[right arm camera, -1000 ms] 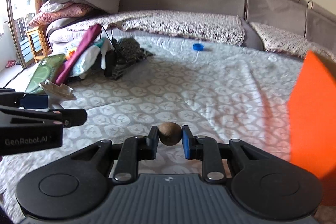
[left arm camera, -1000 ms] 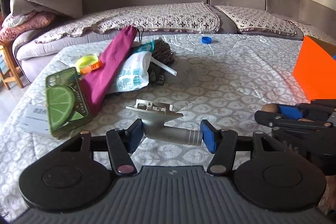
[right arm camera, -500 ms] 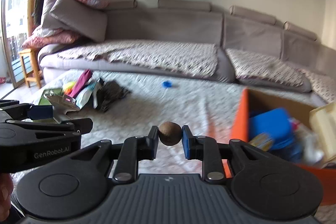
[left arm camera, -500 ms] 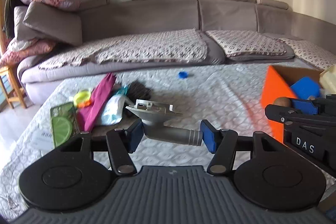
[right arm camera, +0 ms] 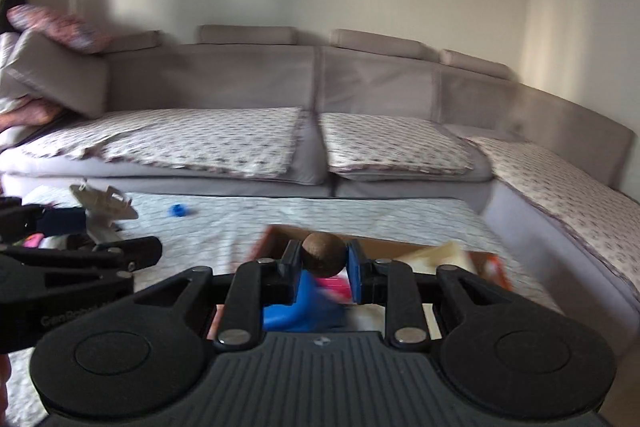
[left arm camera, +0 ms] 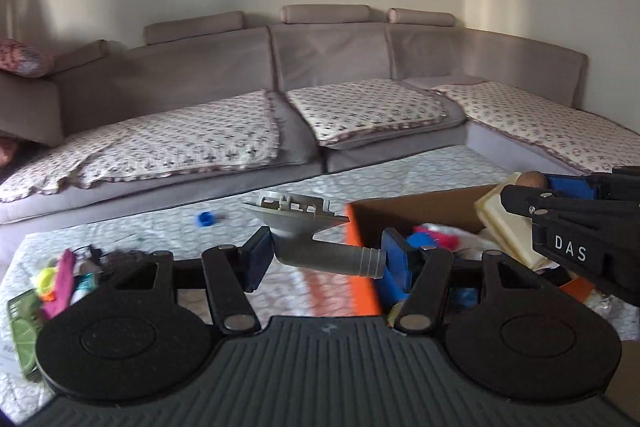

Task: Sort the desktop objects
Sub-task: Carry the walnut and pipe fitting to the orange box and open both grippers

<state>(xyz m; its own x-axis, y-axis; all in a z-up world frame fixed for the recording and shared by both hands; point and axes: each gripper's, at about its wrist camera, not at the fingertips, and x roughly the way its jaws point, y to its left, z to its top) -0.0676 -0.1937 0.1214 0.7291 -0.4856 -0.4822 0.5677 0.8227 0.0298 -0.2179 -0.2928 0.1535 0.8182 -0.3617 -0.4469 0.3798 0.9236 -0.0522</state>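
Desktop objects partly sorted: several already fill the orange box at right, the left gripper clamps a grey drain fitting, the right gripper clamps a brown ball over it, while a blue cap and clutter far left await.

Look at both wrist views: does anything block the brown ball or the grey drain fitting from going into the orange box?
Nothing visible does. The right claw holds the brown ball in front of the open-topped orange box. The left claw holds the grey drain fitting by the box's near corner. The box already holds items.
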